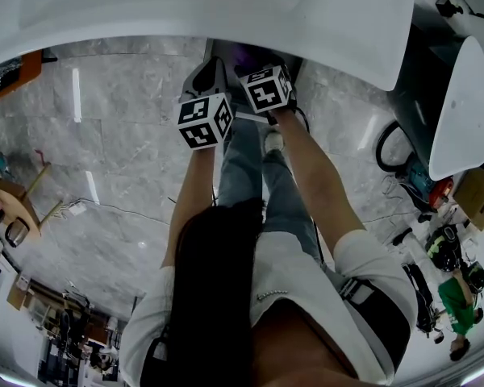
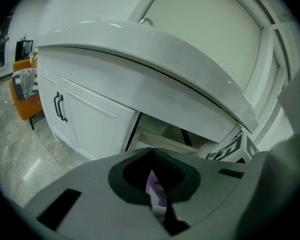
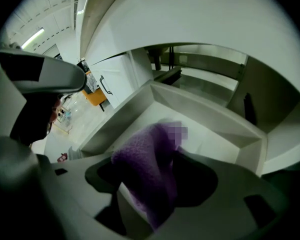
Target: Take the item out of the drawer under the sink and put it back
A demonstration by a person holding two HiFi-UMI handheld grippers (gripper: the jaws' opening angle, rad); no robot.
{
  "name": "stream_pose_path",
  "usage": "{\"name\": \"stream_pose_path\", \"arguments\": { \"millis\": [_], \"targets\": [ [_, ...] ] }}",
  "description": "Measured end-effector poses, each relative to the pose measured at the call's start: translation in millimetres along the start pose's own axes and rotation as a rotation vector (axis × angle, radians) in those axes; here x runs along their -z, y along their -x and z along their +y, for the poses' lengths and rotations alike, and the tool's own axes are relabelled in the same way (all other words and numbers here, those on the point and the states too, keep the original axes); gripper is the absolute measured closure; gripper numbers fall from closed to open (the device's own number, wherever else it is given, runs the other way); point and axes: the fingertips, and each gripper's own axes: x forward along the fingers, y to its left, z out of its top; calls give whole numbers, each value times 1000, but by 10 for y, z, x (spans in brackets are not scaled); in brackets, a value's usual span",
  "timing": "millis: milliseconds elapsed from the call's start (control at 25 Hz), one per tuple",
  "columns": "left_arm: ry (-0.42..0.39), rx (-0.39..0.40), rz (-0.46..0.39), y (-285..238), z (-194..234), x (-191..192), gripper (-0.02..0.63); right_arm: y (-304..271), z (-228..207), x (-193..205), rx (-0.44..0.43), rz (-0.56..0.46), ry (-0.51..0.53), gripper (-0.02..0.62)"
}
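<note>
Purple cloth hangs clamped in the right gripper's jaws, just above the open drawer. The left gripper's jaws meet at the tips, with a purple sliver behind them; whether they pinch it I cannot tell. This looks like the put-back step: lower the cloth ahead onto the drawer's bare floor, staying under the sink edge overhead, then release.

I seem to be in a bathroom mock-up inside a workspace: white sink counter, cabinet doors beneath it, marble floor below, cables right of it.
</note>
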Motion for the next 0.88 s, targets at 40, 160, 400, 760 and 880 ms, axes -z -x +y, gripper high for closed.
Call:
{"name": "stream_pose_path", "arguments": {
  "millis": [40,160,400,760,880],
  "targets": [
    [-1,-1,2,-5,14,6,603,2,-15,-18,10,-11,-5,324],
    [-12,5,-1,-12,3,-33,603,5,-66,-49,27,-15,-3,429],
    [-27,17,1,-3,-39,-27,603,1,-92,-14,41,1,9,525],
    [-25,14,6,125,-109,23,603,324,-35,-75,-3,-88,-70,538],
    [-32,4,-1,191,-131,-12,603,501,-17,-50,-17,-104,-78,538]
  ]
}}
